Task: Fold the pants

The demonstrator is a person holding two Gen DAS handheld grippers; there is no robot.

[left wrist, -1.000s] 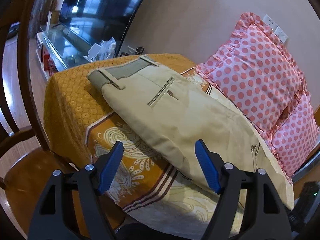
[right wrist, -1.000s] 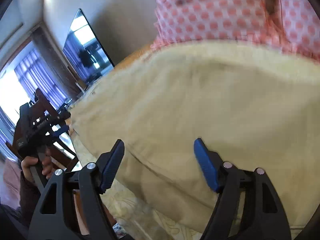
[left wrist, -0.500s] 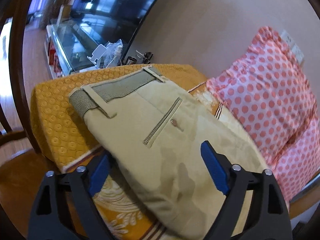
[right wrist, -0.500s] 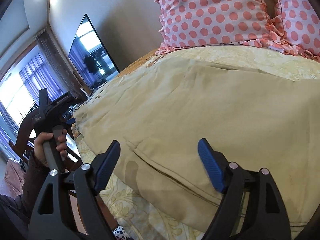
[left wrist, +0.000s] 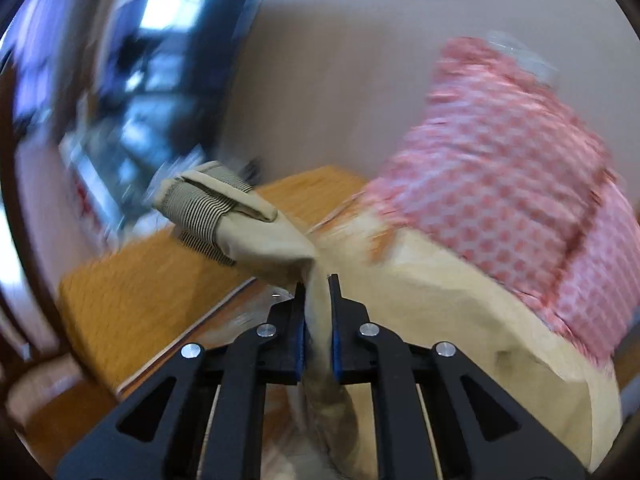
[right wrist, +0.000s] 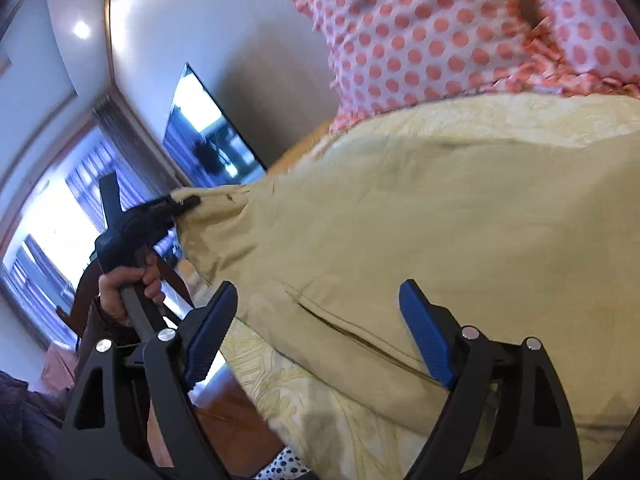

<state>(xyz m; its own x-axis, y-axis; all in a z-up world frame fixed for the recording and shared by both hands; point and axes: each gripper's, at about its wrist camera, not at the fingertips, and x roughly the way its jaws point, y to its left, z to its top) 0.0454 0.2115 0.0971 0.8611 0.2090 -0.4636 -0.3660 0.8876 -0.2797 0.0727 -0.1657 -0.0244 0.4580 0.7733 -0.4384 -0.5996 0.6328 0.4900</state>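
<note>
nearest, the left gripper [left wrist: 317,312], open half a second earlier, had clamped its jaws on the waist end of the khaki pants [right wrist: 420,216] and lifted it off the bed [left wrist: 132,304]. the right gripper [right wrist: 320,334] hovered with jaws apart over the near pant leg; beyond lay a polka-dot pillow [right wrist: 460,36]. the fold looked begun.

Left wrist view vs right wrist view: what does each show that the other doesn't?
Left wrist only: the striped waistband bunched and raised off the orange cover, with the left gripper shut on the pants.

Right wrist only: the right gripper open over a pants seam, and the person's left hand on the other tool's handle.

Both: the khaki pants, the polka-dot pillow, the TV.
</note>
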